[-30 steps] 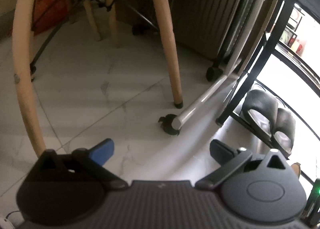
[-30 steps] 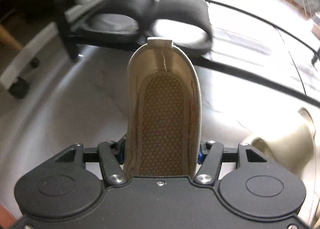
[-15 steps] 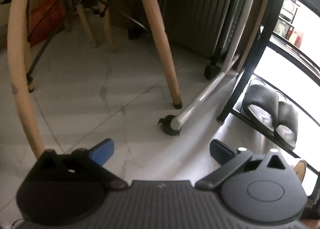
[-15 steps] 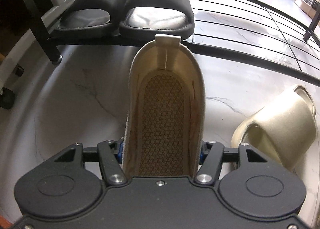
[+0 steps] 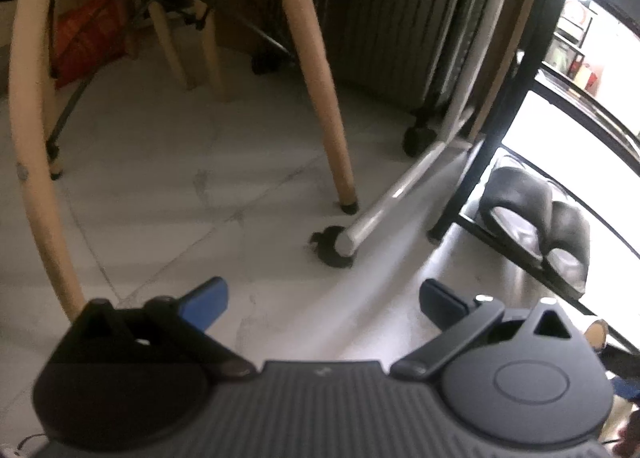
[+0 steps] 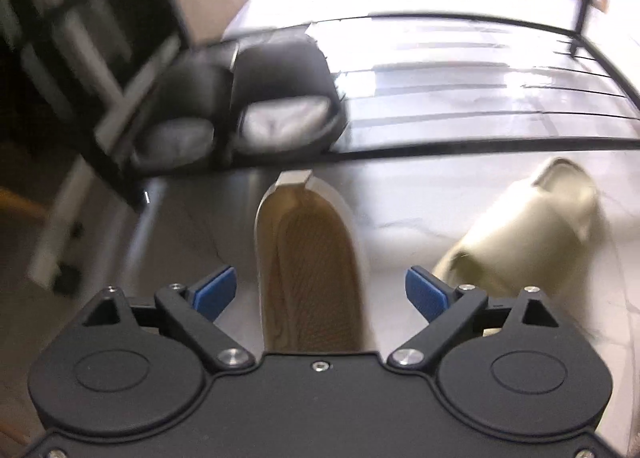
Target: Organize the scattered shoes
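Right gripper (image 6: 320,292) spread wide, beige slipper (image 6: 310,270) lying loose between its pads on the floor, black slippers (image 6: 244,113) on the rack (image 6: 480,145) beyond, second beige slipper (image 6: 528,225) to the right, seen only here; left gripper (image 5: 324,300) wide, empty, chair leg (image 5: 316,69) ahead.

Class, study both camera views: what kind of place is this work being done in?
Probably a home entryway or living area: a pair of black slippers on a low black shoe rack, a beige slipper on the pale tiled floor, wooden chair legs.
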